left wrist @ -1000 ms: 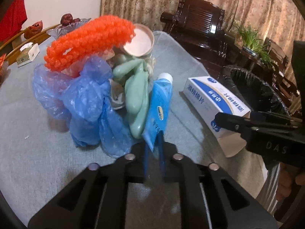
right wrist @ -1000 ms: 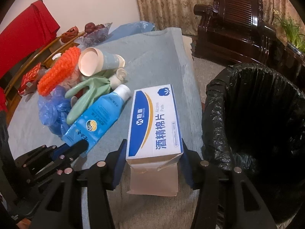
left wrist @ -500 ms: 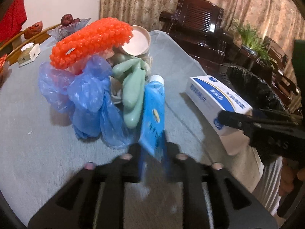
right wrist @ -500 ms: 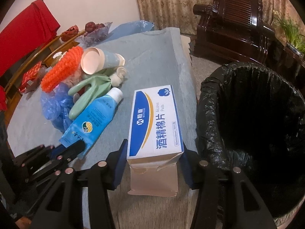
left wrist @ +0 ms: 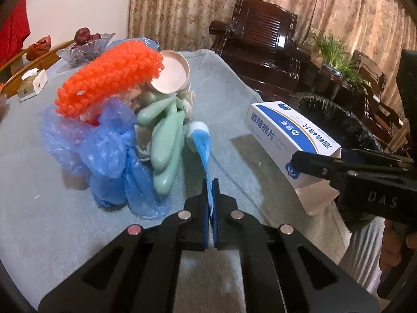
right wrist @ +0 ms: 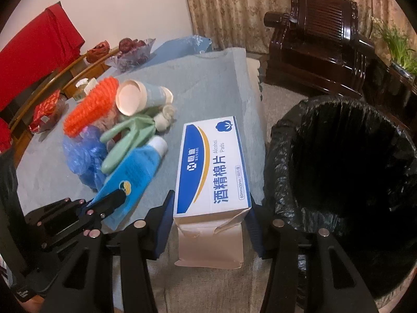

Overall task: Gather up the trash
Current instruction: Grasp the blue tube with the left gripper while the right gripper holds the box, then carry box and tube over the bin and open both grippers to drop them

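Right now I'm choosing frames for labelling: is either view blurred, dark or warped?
Left wrist view: sharp, evenly lit, curtain bent by the fisheye, black corners. Right wrist view: box print readable, bin inside too dark to see, wall bowed.

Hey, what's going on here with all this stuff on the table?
A person is clearing trash with two handheld grippers. The left gripper is shut on the flat end of a blue tube, which is lying beside a pile of blue plastic bags, a green glove, an orange mesh and a paper cup. The right gripper is shut on a box of alcohol pads at the table edge, beside a black-lined bin.
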The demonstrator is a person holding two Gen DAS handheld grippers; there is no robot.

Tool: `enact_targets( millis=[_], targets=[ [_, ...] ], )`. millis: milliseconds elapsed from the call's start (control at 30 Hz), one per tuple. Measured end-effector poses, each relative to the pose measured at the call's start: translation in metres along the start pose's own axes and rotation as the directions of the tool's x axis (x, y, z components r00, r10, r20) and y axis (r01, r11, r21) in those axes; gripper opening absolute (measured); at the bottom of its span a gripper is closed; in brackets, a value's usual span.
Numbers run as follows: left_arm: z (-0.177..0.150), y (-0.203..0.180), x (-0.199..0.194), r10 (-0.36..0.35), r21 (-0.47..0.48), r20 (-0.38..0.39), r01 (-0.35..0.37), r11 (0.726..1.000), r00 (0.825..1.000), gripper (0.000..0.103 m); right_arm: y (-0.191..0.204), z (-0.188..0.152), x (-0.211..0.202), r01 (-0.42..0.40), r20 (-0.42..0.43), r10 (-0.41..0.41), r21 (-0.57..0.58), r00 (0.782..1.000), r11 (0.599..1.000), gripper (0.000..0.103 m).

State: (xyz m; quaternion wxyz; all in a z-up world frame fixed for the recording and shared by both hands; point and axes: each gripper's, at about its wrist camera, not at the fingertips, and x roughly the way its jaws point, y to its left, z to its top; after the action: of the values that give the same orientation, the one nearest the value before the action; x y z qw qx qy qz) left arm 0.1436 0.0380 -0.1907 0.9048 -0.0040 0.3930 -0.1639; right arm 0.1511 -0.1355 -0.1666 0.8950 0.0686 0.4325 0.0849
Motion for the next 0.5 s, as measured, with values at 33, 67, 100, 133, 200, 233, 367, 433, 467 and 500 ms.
enact_targets(
  millis=[33, 67, 100, 133, 200, 233, 367, 433, 467, 500],
  targets=[
    [0.001, 0.001, -0.003, -0.001, -0.004, 0.006, 0.001, 1.0, 1.0, 0.001, 0.0, 0.001, -0.004, -0.002, 0.008, 0.002, 0.0, 1.0, 1.0, 0.05],
    [0.002, 0.001, -0.005, -0.002, -0.006, 0.011, 0.002, 1.0, 1.0, 0.001, -0.001, 0.002, -0.007, -0.003, 0.014, 0.003, 0.001, 1.0, 1.0, 0.05],
    [0.004, 0.0, -0.009, -0.004, -0.008, 0.019, 0.004, 1.0, 1.0, 0.001, -0.001, 0.002, -0.01, -0.004, 0.019, 0.004, 0.002, 1.0, 1.0, 0.05],
    [0.006, 0.0, -0.011, -0.006, -0.01, 0.025, 0.007, 1.0, 1.0, 0.001, -0.003, 0.003, -0.014, -0.006, 0.028, 0.006, 0.006, 1.0, 1.0, 0.05],
    [0.009, -0.003, -0.016, -0.009, -0.009, 0.037, 0.01, 1.0, 0.999, 0.001, -0.006, 0.004, -0.02, -0.007, 0.039, 0.006, 0.009, 0.999, 1.0, 0.05],
    [0.012, -0.004, -0.017, -0.011, -0.008, 0.04, 0.011, 1.0, 0.999, 0.001, -0.009, 0.004, -0.024, -0.005, 0.046, 0.004, 0.013, 0.999, 1.0, 0.05],
    [0.02, -0.011, -0.023, -0.025, -0.006, 0.056, 0.026, 1.0, 0.998, 0.001, -0.023, 0.005, -0.038, -0.005, 0.07, 0.001, 0.045, 0.998, 0.999, 0.05],
    [0.026, -0.017, -0.026, -0.036, 0.002, 0.071, 0.036, 0.999, 0.997, 0.001, -0.03, 0.005, -0.046, 0.008, 0.086, -0.012, 0.053, 0.996, 0.999, 0.05],
    [0.028, -0.02, -0.027, -0.042, 0.009, 0.078, 0.042, 0.999, 0.996, 0.001, -0.034, 0.006, -0.049, 0.016, 0.095, -0.022, 0.058, 0.995, 0.998, 0.05],
    [0.032, -0.026, -0.028, -0.052, 0.022, 0.088, 0.05, 0.999, 0.995, 0.001, -0.041, 0.007, -0.055, 0.03, 0.105, -0.037, 0.067, 0.994, 0.997, 0.05]
  ],
)
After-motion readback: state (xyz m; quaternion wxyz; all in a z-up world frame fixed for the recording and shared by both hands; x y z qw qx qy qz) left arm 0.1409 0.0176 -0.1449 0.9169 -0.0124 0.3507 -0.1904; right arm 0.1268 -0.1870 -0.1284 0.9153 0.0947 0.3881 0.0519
